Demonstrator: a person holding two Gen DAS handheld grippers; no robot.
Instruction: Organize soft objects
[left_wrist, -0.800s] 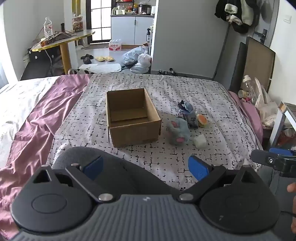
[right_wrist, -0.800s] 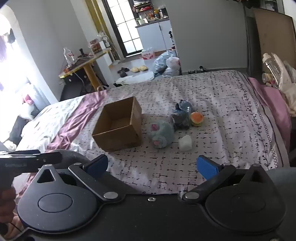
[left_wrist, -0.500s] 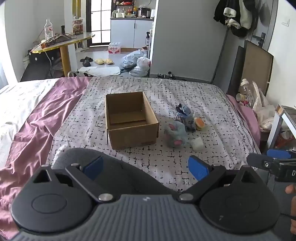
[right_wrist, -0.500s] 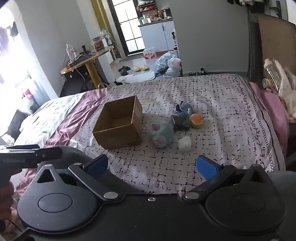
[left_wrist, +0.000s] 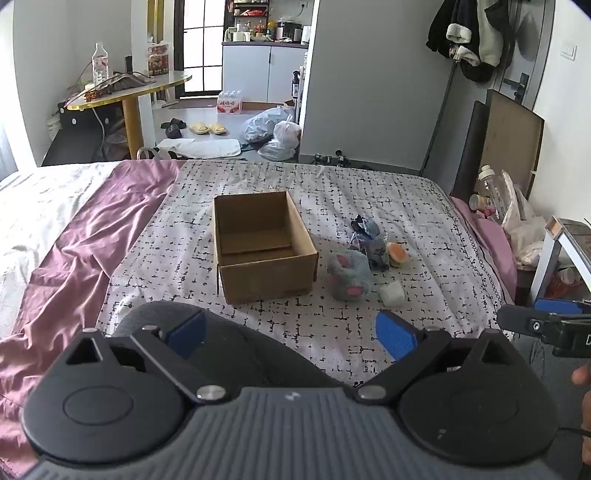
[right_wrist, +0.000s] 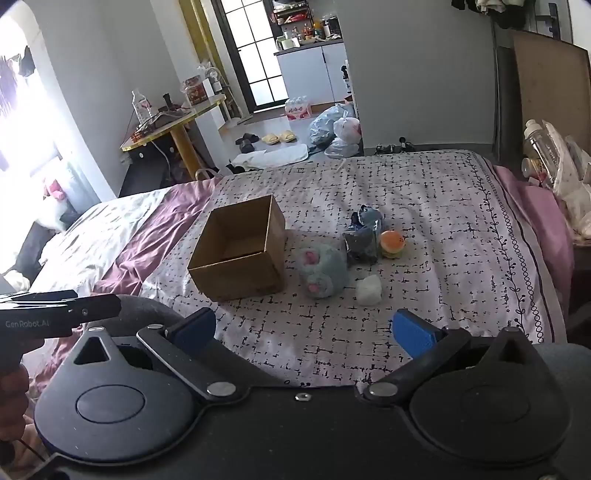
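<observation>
An open, empty cardboard box (left_wrist: 260, 245) (right_wrist: 240, 251) stands on the patterned bed cover. To its right lie a blue-grey plush with pink patches (left_wrist: 349, 275) (right_wrist: 322, 271), a dark blue plush (left_wrist: 367, 236) (right_wrist: 362, 236), an orange burger-like toy (left_wrist: 397, 254) (right_wrist: 392, 243) and a small white soft cube (left_wrist: 392, 293) (right_wrist: 368, 290). My left gripper (left_wrist: 291, 332) is open and empty, well short of the box. My right gripper (right_wrist: 308, 328) is open and empty, short of the toys. Each gripper shows at the edge of the other's view.
A purple blanket (left_wrist: 74, 243) and white sheet cover the bed's left side. Bottles and bags (left_wrist: 506, 206) crowd a stand by the bed's right edge. A yellow-edged table (left_wrist: 129, 92), slippers and plastic bags stand on the floor beyond the bed.
Both grippers have drawn back and risen slightly, so the box and toys look a little farther away. Both stay open. Nothing on the bed has moved.
</observation>
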